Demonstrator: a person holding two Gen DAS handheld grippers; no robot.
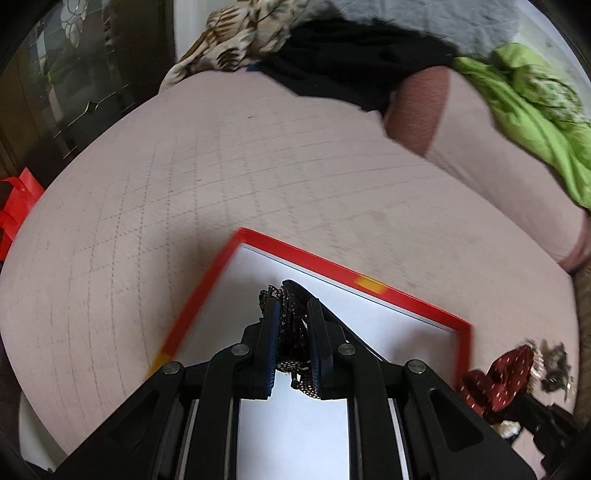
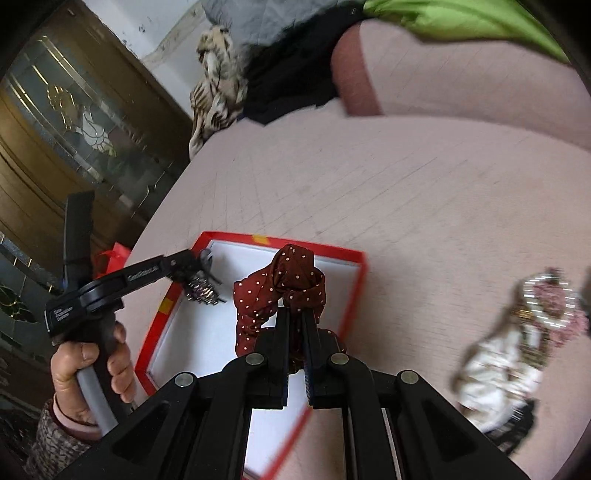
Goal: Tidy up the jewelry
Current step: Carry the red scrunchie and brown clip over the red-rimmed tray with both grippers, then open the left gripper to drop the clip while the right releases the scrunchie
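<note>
Holding two pieces at once, you have both tools over the red box [image 2: 354, 258], which lies open on the pink quilted bed [image 1: 258, 177] with its white lining [image 1: 295, 424] showing. Your left gripper [image 1: 291, 314] is clamped on a black beaded hair accessory [image 1: 291, 332]; the piece is pinched between the blue-padded fingers [image 1: 271, 343] and hangs above the white lining, near the box's far corner. From the right wrist view the same left gripper [image 2: 195, 273] reaches in over the box's left rim, with the beaded piece [image 2: 203, 291] dangling from its tip, and your left hand [image 2: 92, 373] is wrapped around the handle. Your right gripper [image 2: 295, 317] is closed on a dark red polka-dot scrunchie [image 2: 284, 288]; the fabric bunches up above the fingertips and spills down the left side of them, sitting over the box interior toward its right half. Whether either piece touches the lining cannot be told from these views. The two held items are near each other but apart. In the left wrist view the scrunchie [image 1: 502, 380] shows beyond the box's right rim. Outside the box, to the right on the bed, lies a blurred heap of remaining accessories [image 2: 517, 347], white, pink and black pieces mixed; individual items cannot be made out. At the far edge of the bed sit a green cloth [image 1: 535, 122], a black garment [image 1: 351, 62] and a leaf-patterned fabric [image 1: 236, 33]. A red bag [image 1: 18, 206] shows past the bed's left edge.
</note>
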